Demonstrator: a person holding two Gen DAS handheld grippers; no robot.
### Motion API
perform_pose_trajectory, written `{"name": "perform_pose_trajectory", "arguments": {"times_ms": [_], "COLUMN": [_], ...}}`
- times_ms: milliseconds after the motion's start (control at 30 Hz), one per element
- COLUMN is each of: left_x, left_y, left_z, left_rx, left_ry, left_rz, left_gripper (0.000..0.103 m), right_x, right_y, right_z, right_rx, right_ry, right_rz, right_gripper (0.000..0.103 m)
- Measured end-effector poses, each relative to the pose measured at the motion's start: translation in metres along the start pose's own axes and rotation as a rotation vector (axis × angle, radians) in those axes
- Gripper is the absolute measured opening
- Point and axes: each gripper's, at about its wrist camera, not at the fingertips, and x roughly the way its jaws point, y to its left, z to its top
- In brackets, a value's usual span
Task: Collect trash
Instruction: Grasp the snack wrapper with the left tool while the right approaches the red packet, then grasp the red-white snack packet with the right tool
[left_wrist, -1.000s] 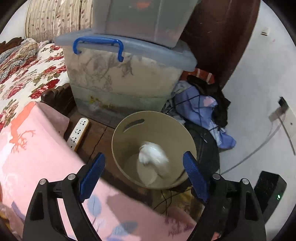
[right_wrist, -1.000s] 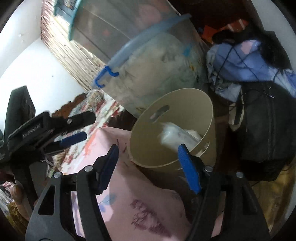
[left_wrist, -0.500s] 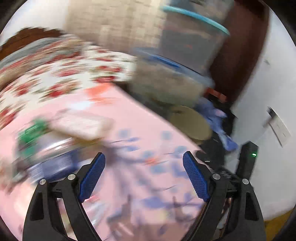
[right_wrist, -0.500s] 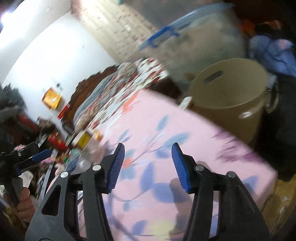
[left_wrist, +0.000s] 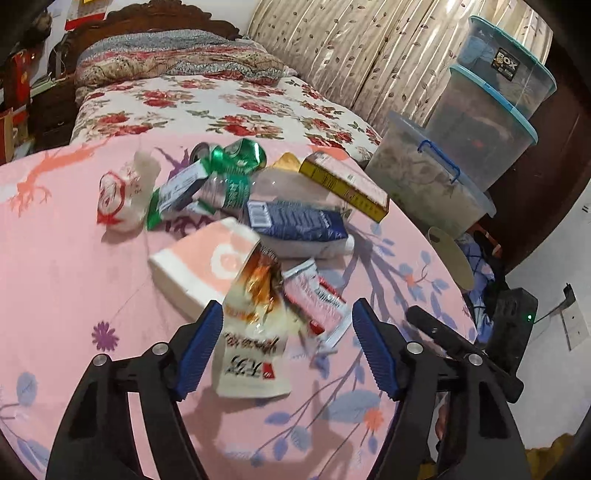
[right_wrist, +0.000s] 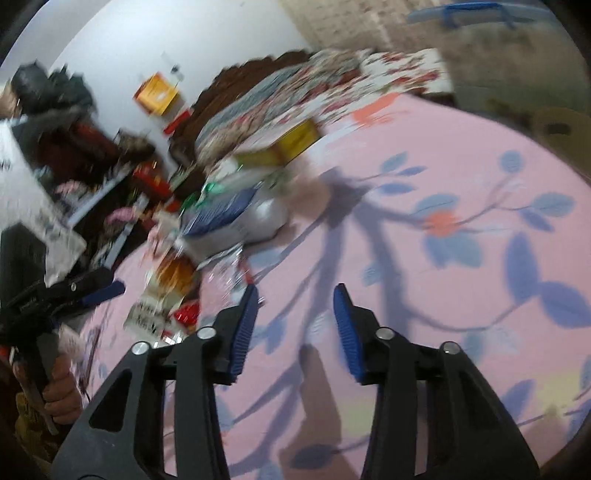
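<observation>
Left wrist view: trash pile (left_wrist: 251, 229) lies on a pink blanket (left_wrist: 66, 280) spread over the bed, mid-frame, ahead of the left hand-held gripper (left_wrist: 288, 347). Count, as far as legible: one crushed green can (left_wrist: 236, 157), one clear plastic bottle with a green label (left_wrist: 229, 190), one green-and-white carton (left_wrist: 173, 195), one white plastic bag with red print (left_wrist: 123, 195), one yellow box (left_wrist: 343, 182), one dark blue pouch (left_wrist: 295, 219), one pink-and-white carton (left_wrist: 205, 264), one cream snack wrapper (left_wrist: 255, 332), one pink-and-red packet (left_wrist: 317, 299). Items overlap and touch; the wrapper lies nearest, between the left hand-held gripper's blue pads.

Left hand-held gripper: jaws spread, have just been closing; wrapper sits between them, pads not pressing on it.

Right wrist view, heavily blurred: right hand-held gripper (right_wrist: 295, 325) over bare blanket, right of the pile; jaws partly spread, have just been closing, nothing between them. The left tool and the hand (right_wrist: 61, 387) gripping it show at the frame's left edge.

Surroundings: floral bedspread (left_wrist: 221, 107) and pillows (left_wrist: 170, 62) beyond the blanket; three stacked clear storage bins (left_wrist: 472, 122) off the bed's far corner; tan waste bin (left_wrist: 450, 258), rim just showing past the blanket edge, below the bins; striped curtain (left_wrist: 351, 55) behind. The pile's own overlap hides lower items.
</observation>
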Motion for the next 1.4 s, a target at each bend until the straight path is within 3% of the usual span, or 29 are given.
{"name": "perform_pose_trajectory", "arguments": {"times_ms": [133,400,433,467,500,533,567,667,767,967,1100,1233,1400], "left_x": [-0.001,0.024,0.029,0.035,0.038,0.038,0.036,0.03,0.034,0.045,0.044,0.042,0.041], "left_y": [0.022,0.04,0.04,0.04,0.04,0.039,0.037,0.026,0.018,0.012,0.016,0.02,0.024], "left_z": [-0.007,-0.02,-0.023,-0.025,-0.028,-0.031,-0.033,-0.037,-0.044,-0.056,-0.057,-0.059,-0.06], "left_rx": [-0.02,-0.065,-0.063,-0.062,-0.062,-0.068,-0.066,-0.034,-0.039,-0.041,-0.057,-0.063,-0.074], "left_ry": [-0.015,0.045,0.065,0.094,0.11,0.107,0.099,0.097,0.129,0.173,0.174,0.173,0.175], "left_rz": [0.039,0.022,0.012,-0.001,-0.015,-0.032,-0.054,-0.077,-0.112,-0.106,-0.112,-0.117,-0.125], "left_gripper": [0.07,0.065,0.047,0.018,0.017,0.014,0.009,0.005,0.003,0.003,0.003,0.004,0.004], "right_x": [0.026,0.069,0.072,0.073,0.074,0.075,0.073,0.062,0.046,0.026,0.03,0.042,0.053], "right_y": [0.025,0.053,0.057,0.061,0.065,0.07,0.073,0.075,0.069,0.056,0.029,0.022,0.022], "right_z": [0.002,0.012,0.012,0.011,0.009,0.006,0.002,-0.006,-0.015,-0.018,-0.005,0.007,0.019], "right_rx": [-0.074,-0.205,-0.227,-0.251,-0.275,-0.302,-0.318,-0.323,-0.272,-0.172,-0.025,-0.033,0.015], "right_ry": [0.088,0.167,0.173,0.176,0.182,0.188,0.193,0.183,0.19,0.193,0.203,0.221,0.24], "right_rz": [0.014,-0.044,-0.046,-0.051,-0.053,-0.054,-0.051,-0.05,-0.005,0.078,0.097,0.046,0.109], "right_gripper": [0.041,0.043,0.042,0.036,0.031,0.018,0.016,0.01,0.01,0.013,0.013,0.013,0.014]}}
